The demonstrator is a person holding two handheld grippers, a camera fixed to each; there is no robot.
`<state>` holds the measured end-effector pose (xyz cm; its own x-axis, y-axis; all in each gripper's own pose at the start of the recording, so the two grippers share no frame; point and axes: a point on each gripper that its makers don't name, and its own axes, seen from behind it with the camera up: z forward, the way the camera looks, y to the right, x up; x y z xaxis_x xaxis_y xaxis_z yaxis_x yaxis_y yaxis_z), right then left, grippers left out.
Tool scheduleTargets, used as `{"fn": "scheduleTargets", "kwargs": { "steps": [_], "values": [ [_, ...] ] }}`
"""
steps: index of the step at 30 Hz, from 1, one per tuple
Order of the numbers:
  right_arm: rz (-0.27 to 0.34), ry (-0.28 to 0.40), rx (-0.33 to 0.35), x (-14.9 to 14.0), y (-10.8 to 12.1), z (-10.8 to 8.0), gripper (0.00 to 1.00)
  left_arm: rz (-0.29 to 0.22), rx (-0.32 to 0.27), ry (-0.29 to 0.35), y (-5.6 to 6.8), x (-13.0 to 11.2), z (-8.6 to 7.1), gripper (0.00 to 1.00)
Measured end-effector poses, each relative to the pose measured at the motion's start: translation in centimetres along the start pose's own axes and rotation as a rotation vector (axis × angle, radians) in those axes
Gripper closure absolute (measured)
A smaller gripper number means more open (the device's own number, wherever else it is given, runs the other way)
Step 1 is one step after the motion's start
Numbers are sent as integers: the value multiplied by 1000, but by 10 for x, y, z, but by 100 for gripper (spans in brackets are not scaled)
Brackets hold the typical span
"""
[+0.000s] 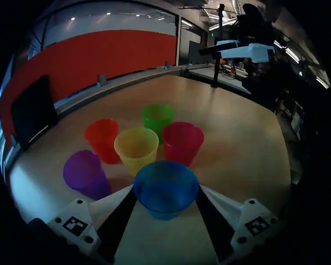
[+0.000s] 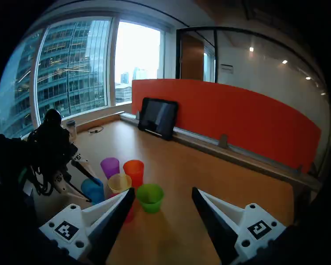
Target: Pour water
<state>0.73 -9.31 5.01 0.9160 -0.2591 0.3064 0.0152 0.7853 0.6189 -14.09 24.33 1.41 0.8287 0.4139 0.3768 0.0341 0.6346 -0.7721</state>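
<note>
Straddling blue cup (image 1: pixel 165 194), left gripper (image 1: pixel 165 190) wide-open

The blue cup (image 1: pixel 165 190) is standing upright between the fingers of my left claw (image 1: pixel 166 189). From it, the purple cup (image 1: pixel 85 173) is standing at 9 o'clock, the orange cup (image 1: pixel 102 139) at 10, the yellow cup (image 1: pixel 136 149) at 11, the green cup (image 1: pixel 157 117) at 12 and the red cup (image 1: pixel 182 142) at 1.

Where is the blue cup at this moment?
In the left gripper view, the blue cup is between the fingers of the left gripper, nearest the camera, just in front of the yellow cup.
</note>
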Motion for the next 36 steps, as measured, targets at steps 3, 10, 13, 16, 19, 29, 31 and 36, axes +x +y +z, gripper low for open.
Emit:
{"fn": "scheduleTargets", "kwargs": {
  "steps": [3, 10, 13, 16, 19, 29, 31, 36],
  "values": [
    [-6, -8, 5, -3, -1, 4, 0, -3, 9, 20, -3, 5, -8, 13],
    [-30, -37, 20, -14, -3, 17, 0, -3, 35, 70, -11, 19, -27, 13],
    [-43, -52, 24, -20, -2, 23, 0, 2, 49, 94, -15, 26, -35, 13],
    [-49, -62, 31, -25, -2, 30, 0, 7, 64, 122, -18, 34, -43, 12],
    [-48, -66, 48, -29, -4, 36, 0, 10, 76, 150, -22, 42, -51, 13],
    [-69, -92, 111, -43, -13, 55, 0, -6, 112, 238, -38, 63, -74, 13],
    [-78, -102, 123, -47, -15, 58, 0, -11, 119, 256, -41, 67, -79, 13],
    [-96, -128, 147, -56, -18, 69, 0, -21, 136, 300, -48, 77, -91, 13]
  ]
}}
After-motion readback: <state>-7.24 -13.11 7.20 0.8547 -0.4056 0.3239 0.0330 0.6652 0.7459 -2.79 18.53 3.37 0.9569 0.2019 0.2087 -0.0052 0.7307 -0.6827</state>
